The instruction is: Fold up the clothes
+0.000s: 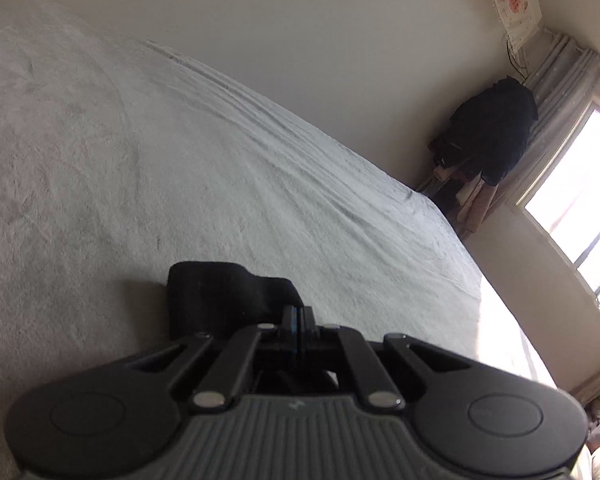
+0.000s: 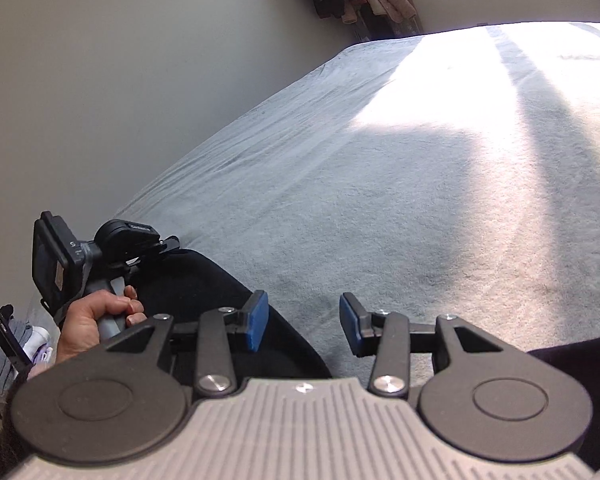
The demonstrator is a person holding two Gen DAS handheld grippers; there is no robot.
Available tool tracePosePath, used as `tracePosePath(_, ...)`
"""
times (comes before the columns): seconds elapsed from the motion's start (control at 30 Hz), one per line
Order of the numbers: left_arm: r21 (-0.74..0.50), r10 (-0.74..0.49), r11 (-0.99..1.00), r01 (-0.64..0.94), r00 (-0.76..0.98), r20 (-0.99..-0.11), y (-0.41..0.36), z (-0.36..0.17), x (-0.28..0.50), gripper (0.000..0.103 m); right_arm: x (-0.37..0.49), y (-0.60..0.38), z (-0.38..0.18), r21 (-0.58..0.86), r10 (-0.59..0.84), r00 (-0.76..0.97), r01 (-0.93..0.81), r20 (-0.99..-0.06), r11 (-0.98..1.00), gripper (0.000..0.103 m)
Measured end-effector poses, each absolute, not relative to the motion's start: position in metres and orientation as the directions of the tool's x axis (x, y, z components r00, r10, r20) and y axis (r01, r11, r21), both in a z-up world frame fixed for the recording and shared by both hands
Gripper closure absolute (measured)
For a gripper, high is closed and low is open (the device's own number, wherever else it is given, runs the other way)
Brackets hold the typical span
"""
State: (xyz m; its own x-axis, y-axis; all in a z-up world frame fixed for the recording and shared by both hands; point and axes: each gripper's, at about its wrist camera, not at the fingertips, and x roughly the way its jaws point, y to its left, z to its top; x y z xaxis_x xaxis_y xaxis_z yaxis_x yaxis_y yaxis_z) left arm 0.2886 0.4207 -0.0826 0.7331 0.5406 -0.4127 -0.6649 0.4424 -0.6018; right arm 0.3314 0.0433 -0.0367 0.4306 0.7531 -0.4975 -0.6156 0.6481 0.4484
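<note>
The fold looks barely begun: the left tongs [image 1: 298,312] are clamped on an edge of the black garment [image 2: 204,280], which lies on the bed [image 1: 220,152] near its front edge, while the right tongs [image 2: 304,326] hang open, gripping nothing.

Window [image 1: 580,184] glare – bed [image 2: 440,92] overexposed, fisheye edges.
</note>
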Motion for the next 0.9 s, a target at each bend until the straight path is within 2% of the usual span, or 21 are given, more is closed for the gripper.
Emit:
tracePosePath(0.07, -0.669, 0.552, 0.416, -0.616, 0.756, -0.353, 0.429, -0.085, 0.281, 0.101, 0.332, 0.040, -0.038, 0.428, 0.727, 0.476, -0.595, -0.494, 0.680, 0.058)
tracePosePath(0.13, -0.663, 0.530, 0.398, -0.634, 0.749, -0.398, 0.432, -0.085, 0.282, 0.101, 0.333, 0.038, -0.038, 0.406, 0.701, 0.510, -0.578, -0.498, 0.708, 0.057)
tracePosePath(0.2, -0.667, 0.517, 0.385, -0.638, 0.748, -0.417, 0.432, -0.083, 0.280, 0.090, 0.333, 0.035, -0.037, 0.388, 0.682, 0.528, -0.567, -0.506, 0.727, 0.055)
tracePosePath(0.23, -0.654, 0.524, 0.396, -0.645, 0.743, -0.415, 0.429, -0.077, 0.279, 0.072, 0.333, 0.033, -0.037, 0.379, 0.673, 0.536, -0.562, -0.510, 0.735, 0.054)
tracePosePath(0.27, -0.631, 0.543, 0.411, -0.658, 0.733, -0.410, 0.424, -0.069, 0.278, 0.046, 0.332, 0.031, -0.035, 0.362, 0.663, 0.543, -0.563, -0.515, 0.743, 0.053)
tracePosePath(0.3, -0.609, 0.560, 0.431, -0.666, 0.726, -0.399, 0.418, -0.063, 0.279, 0.038, 0.331, 0.029, -0.031, 0.341, 0.653, 0.549, -0.568, -0.521, 0.749, 0.052)
tracePosePath(0.33, -0.585, 0.575, 0.450, -0.675, 0.720, -0.388, 0.412, -0.056, 0.279, 0.034, 0.329, 0.027, -0.028, 0.319, 0.643, 0.555, -0.572, -0.527, 0.756, 0.049)
tracePosePath(0.43, -0.513, 0.567, 0.503, -0.695, 0.714, -0.411, 0.396, -0.040, 0.288, 0.034, 0.324, 0.014, -0.020, 0.206, 0.566, 0.604, -0.560, -0.561, 0.802, 0.046)
tracePosePath(0.53, -0.437, 0.447, 0.649, -0.623, 0.777, -0.444, 0.363, -0.037, 0.294, 0.034, 0.327, -0.011, -0.014, 0.187, 0.499, 0.667, -0.485, -0.553, 0.854, 0.046)
tracePosePath(0.7, -0.312, 0.233, 0.844, -0.435, 0.823, -0.518, 0.308, -0.030, 0.303, 0.034, 0.329, -0.015, -0.017, 0.104, 0.419, 0.710, -0.442, -0.566, 0.891, 0.046)
tracePosePath(0.77, -0.265, 0.148, 0.902, -0.341, 0.820, -0.553, 0.287, -0.028, 0.307, 0.034, 0.327, -0.009, -0.020, 0.106, 0.449, 0.689, -0.480, -0.569, 0.871, 0.046)
tracePosePath(0.9, -0.119, 0.068, 0.980, -0.157, 0.837, -0.543, 0.264, -0.040, 0.306, 0.034, 0.326, 0.004, -0.022, 0.056, 0.455, 0.671, -0.527, -0.585, 0.848, 0.046)
